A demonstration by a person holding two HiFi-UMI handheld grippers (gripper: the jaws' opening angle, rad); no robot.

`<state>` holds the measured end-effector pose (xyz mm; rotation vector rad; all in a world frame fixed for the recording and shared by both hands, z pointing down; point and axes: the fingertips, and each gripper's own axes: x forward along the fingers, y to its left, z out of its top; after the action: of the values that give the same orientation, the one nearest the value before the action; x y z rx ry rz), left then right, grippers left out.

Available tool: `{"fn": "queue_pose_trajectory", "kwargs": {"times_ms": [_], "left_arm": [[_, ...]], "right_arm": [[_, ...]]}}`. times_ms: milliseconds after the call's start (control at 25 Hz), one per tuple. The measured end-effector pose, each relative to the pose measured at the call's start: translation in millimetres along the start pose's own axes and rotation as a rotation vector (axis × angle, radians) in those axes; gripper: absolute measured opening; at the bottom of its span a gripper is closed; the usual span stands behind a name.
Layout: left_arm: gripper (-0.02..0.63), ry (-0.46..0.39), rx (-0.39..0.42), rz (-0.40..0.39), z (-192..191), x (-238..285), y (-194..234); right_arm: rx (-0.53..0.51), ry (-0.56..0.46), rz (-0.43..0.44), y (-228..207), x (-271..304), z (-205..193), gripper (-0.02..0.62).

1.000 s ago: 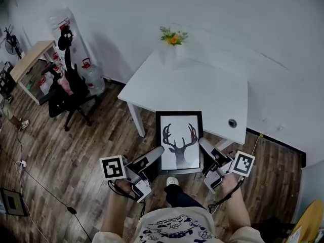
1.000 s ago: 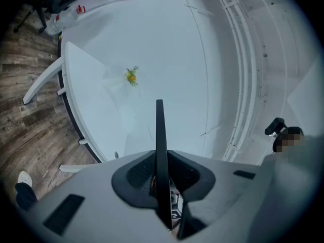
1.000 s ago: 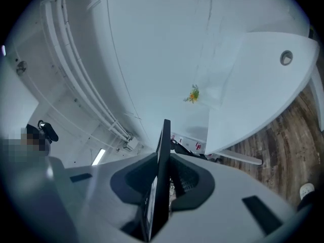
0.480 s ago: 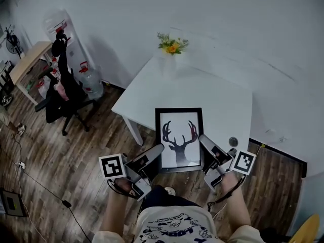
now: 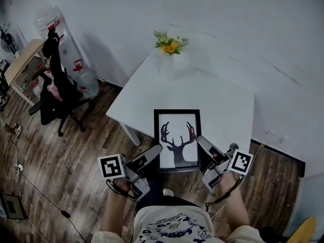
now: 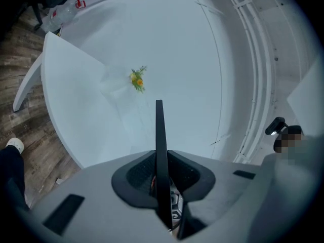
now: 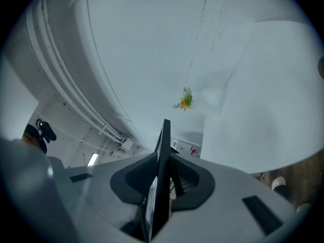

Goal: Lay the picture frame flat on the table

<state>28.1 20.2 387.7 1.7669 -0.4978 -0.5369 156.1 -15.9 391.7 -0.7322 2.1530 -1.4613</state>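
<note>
A black picture frame [image 5: 177, 140] with a deer print is held over the near edge of the white table [image 5: 202, 95], its picture face up toward me. My left gripper [image 5: 153, 153] is shut on the frame's lower left edge, and my right gripper [image 5: 201, 145] is shut on its lower right edge. In the left gripper view the frame [image 6: 160, 151] shows edge-on as a thin black blade between the jaws of the left gripper [image 6: 161, 178]. The right gripper view shows the same frame [image 7: 162, 166] clamped in the right gripper [image 7: 161, 184].
A small vase of yellow flowers [image 5: 169, 43] stands at the table's far corner. A cable hole [image 5: 233, 147] sits in the tabletop near my right gripper. An office chair [image 5: 53, 90] and water bottles [image 5: 83, 80] stand on the wooden floor at left.
The frame and both grippers have moved forward, so the frame now lies further over the table's near edge. Both grips hold as before.
</note>
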Motion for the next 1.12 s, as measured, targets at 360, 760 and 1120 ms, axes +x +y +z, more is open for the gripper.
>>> {"fn": "queue_pose_trajectory", "kwargs": {"times_ms": [360, 760, 1120], "left_arm": [[0.084, 0.029, -0.004, -0.001, 80, 30, 28], [0.084, 0.08, -0.025, 0.019, 182, 64, 63], [0.084, 0.125, -0.058, 0.037, 223, 79, 99]], "right_arm": [[0.004, -0.024, -0.016, -27, 71, 41, 0.084], [0.019, -0.041, -0.062, -60, 163, 89, 0.084], [0.027, -0.054, -0.106, -89, 201, 105, 0.084]]}}
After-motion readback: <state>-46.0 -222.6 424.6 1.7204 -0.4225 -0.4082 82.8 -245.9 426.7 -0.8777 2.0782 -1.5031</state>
